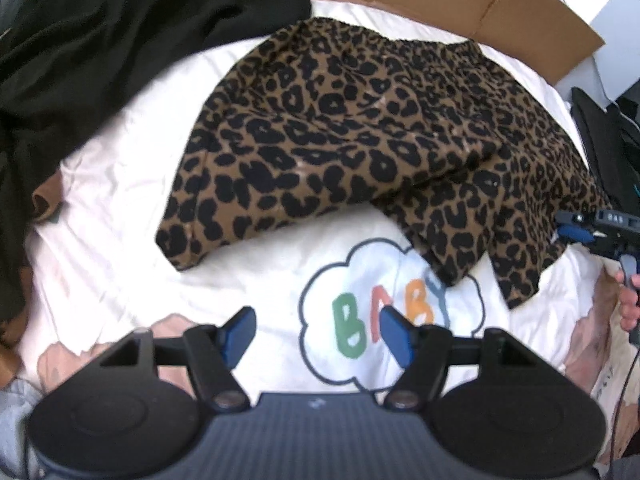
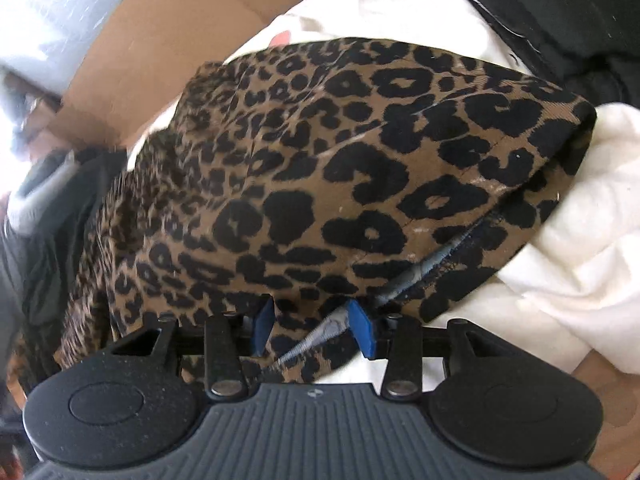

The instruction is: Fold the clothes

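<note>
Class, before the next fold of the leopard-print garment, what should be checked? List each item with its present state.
1. Right gripper has fabric between its fingers: ok, though whether it is clamped shut: cannot tell.
2. Left gripper free and open: ok.
3. Leopard-print garment lying flat: not ok, its near part is bunched and overlapped.
4. Black garment off the leopard print: ok, it lies beside it.
5. White bedding smooth underneath: not ok, wrinkled.
</note>
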Demonstrator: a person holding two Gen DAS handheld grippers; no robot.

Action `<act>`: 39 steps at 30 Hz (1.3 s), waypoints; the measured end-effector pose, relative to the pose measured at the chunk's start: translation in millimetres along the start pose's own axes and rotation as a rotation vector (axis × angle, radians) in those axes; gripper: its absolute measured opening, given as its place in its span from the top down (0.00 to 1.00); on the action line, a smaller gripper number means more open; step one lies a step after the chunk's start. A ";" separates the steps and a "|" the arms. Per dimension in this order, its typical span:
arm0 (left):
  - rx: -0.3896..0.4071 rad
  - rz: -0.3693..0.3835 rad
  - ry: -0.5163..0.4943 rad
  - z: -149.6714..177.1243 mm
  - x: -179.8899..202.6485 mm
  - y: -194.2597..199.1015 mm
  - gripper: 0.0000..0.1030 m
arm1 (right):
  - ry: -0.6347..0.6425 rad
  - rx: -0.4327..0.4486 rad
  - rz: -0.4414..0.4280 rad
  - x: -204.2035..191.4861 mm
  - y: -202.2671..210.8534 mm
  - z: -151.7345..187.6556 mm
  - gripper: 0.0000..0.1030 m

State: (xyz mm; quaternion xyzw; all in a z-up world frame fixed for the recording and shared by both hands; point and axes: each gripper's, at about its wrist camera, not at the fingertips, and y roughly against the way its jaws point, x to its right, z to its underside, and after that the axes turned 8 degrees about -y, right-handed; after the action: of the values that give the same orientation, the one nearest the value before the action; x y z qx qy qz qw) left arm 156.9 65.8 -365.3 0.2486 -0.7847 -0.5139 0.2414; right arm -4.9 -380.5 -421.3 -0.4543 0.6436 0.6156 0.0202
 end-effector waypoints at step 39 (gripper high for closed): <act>-0.015 0.211 0.077 -29.6 36.5 -78.1 0.34 | -0.076 -0.181 -0.049 5.9 37.1 29.1 0.55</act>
State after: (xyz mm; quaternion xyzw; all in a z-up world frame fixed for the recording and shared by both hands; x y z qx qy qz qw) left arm 159.1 -5.0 -422.7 0.1822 -0.7927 -0.4817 0.3261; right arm -46.5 -366.6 -403.0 -0.4464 0.5727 0.6873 0.0185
